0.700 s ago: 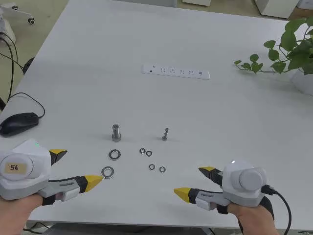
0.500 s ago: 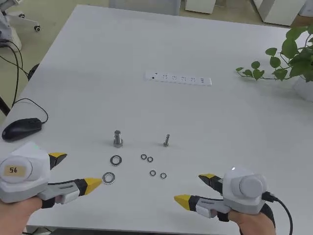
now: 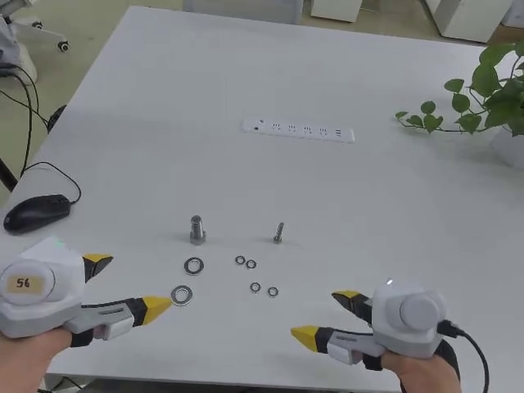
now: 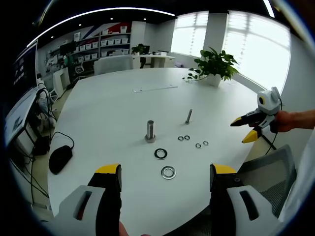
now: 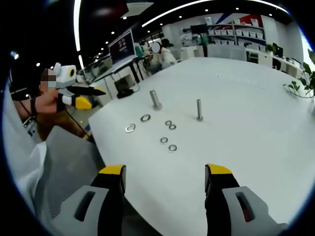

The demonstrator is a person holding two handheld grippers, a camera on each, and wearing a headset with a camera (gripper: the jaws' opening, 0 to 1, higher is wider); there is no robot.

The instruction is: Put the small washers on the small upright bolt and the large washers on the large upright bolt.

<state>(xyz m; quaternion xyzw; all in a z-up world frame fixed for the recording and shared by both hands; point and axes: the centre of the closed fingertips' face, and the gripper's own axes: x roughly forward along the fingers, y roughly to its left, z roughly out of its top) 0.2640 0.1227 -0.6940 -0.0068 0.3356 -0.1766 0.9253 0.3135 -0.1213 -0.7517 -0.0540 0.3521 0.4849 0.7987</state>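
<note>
Nothing placed yet, by the look of it. The left gripper [image 3: 129, 282] was held over the near edge of the white table [image 3: 368, 205], jaws wide apart with nothing between them. The right gripper [image 3: 319, 315] was also at the near edge, jaws spread wide and empty. The large upright bolt [image 3: 196, 230] stood ahead of the left gripper, a little toward the right gripper's side, its shank bare. The small upright bolt [image 3: 278, 233] stood ahead of the right gripper, off to that gripper's left, its shank also bare. Both large washers lay flat on the table. The nearer large washer [image 3: 182, 295] was just beside the left gripper's forward jaw tip, and in the left gripper view it sat straight ahead between the jaws. The farther large washer [image 3: 194, 265] lay just beyond it, between it and the large bolt. The four small washers [image 3: 255, 287] lay flat in two loose pairs, between the two grippers and ahead of them: the nearer pair well ahead of the right gripper's tips, the farther pair short of the small bolt. A power strip [image 3: 299, 130] lay well beyond both bolts. Judged tally: none of six done, two large and four small left. The left gripper looked best placed to start, on the nearer large washer.
</note>
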